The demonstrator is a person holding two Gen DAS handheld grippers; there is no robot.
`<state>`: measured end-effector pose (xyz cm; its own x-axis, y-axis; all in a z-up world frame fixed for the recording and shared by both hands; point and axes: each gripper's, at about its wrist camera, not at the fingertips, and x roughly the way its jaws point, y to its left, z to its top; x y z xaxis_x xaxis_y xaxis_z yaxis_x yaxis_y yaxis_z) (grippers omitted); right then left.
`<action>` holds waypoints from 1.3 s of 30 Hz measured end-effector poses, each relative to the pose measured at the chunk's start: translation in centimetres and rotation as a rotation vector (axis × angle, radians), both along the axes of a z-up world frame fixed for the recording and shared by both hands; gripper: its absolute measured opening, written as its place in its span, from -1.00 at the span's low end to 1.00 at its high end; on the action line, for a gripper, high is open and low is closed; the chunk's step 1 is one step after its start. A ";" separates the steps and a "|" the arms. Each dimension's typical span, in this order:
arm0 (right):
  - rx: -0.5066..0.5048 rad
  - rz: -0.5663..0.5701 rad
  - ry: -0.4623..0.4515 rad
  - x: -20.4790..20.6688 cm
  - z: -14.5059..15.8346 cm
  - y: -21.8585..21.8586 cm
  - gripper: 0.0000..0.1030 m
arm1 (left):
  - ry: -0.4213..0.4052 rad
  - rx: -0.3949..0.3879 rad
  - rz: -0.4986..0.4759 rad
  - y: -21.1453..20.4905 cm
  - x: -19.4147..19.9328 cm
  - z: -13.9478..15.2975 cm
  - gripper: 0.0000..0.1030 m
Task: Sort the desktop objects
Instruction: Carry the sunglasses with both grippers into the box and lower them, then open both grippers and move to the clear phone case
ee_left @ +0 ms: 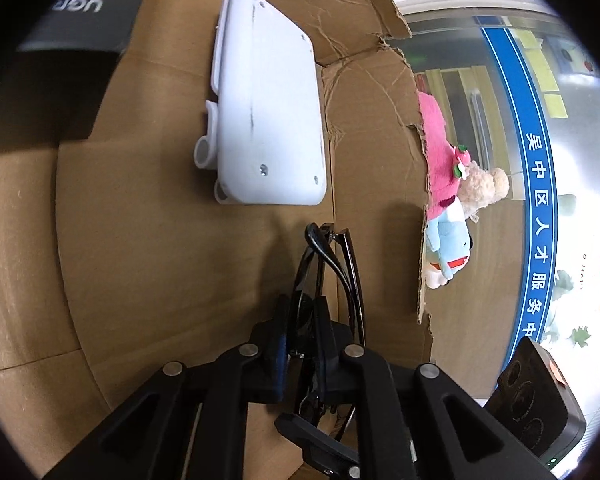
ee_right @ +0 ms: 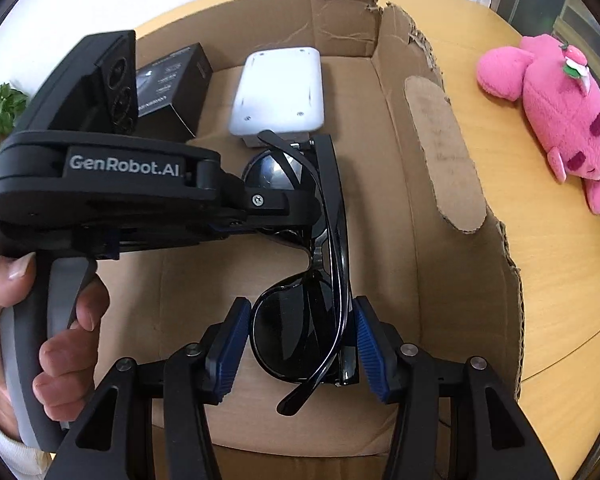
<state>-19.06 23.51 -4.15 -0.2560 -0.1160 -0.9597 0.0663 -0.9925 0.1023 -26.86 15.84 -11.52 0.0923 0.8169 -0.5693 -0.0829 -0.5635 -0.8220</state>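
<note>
Left hand-held gripper [ee_right: 284, 216], gripped by a bare hand [ee_right: 40, 320], reaches in from the left side of the cardboard box [ee_right: 452, 152] and is clamped on one lens of the folded black sunglasses [ee_right: 320, 264]; its own camera shows the frame pinched between its fingers [ee_left: 278, 344]. Above that gripper's body, at the box's far left, a small black carton [ee_right: 176, 80] stands on the box floor. Just right of the carton, against the far wall of the box, lies a white plastic casing [ee_right: 280, 92] with screws in its corners, and the far end of the sunglasses nearly meets its near edge. The sunglasses run lengthwise along the middle of the box, held above its floor. At the near end of the box, the right hand-held gripper [ee_right: 300, 344] has its blue-padded fingers [ee_right: 228, 344] spread to either side of the other lens; whether the pads touch the frame I cannot tell. Right of the box, its torn wall leans outward with a peeled patch. Beyond that wall, on the yellow counter [ee_right: 552, 272], a pink plush toy [ee_right: 560, 116] lies on its side, well apart from the sunglasses.
</note>
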 end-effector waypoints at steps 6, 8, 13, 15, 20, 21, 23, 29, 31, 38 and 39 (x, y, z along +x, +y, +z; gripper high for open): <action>-0.006 -0.016 -0.012 0.2 0.0 0.4 0.00 | -0.005 -0.032 -0.008 0.1 0.1 0.2 -0.76; -0.008 -0.017 -0.018 0.3 0.0 0.5 0.03 | 0.000 -0.036 -0.018 0.0 0.2 0.4 -0.64; 0.003 -0.013 -0.009 0.8 0.5 0.4 0.31 | 0.040 -0.064 -0.016 -1.0 0.6 1.6 -0.03; 0.016 -0.005 -0.002 1.2 0.7 0.0 0.40 | 0.070 -0.092 -0.012 -1.4 0.8 2.4 0.06; 0.045 0.005 0.035 2.1 1.9 -0.5 0.48 | 0.123 -0.101 -0.017 -2.6 1.6 4.2 0.06; 0.050 0.005 0.048 2.3 2.4 -0.4 0.48 | 0.135 -0.102 -0.016 -2.8 1.8 4.6 0.06; 0.077 0.009 0.087 3.0 3.7 -0.4 0.51 | 0.186 -0.109 -0.004 -3.7 2.7 6.3 0.06; 0.100 0.025 0.253 7.3 8.4 0.1 0.66 | 0.512 -0.145 0.122 -9.6 9.1 15.2 0.06; 0.073 0.046 0.348 8.5 10.3 -1.6 0.68 | 0.623 -0.191 0.178 -11.6 12.0 17.9 0.15; 0.053 0.149 0.602 15.5 16.0 -4.6 0.99 | 0.915 -0.345 0.395 -18.4 25.3 24.7 0.55; 0.044 0.165 0.620 16.1 16.4 -5.2 0.99 | 0.917 -0.370 0.408 -18.4 26.2 24.9 0.55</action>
<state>-2.93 18.34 12.22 -0.7471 -0.1656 -0.6438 0.2524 -0.9666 -0.0443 -0.68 -2.57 13.34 -0.7385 0.4511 -0.5012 -0.3309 -0.8901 -0.3135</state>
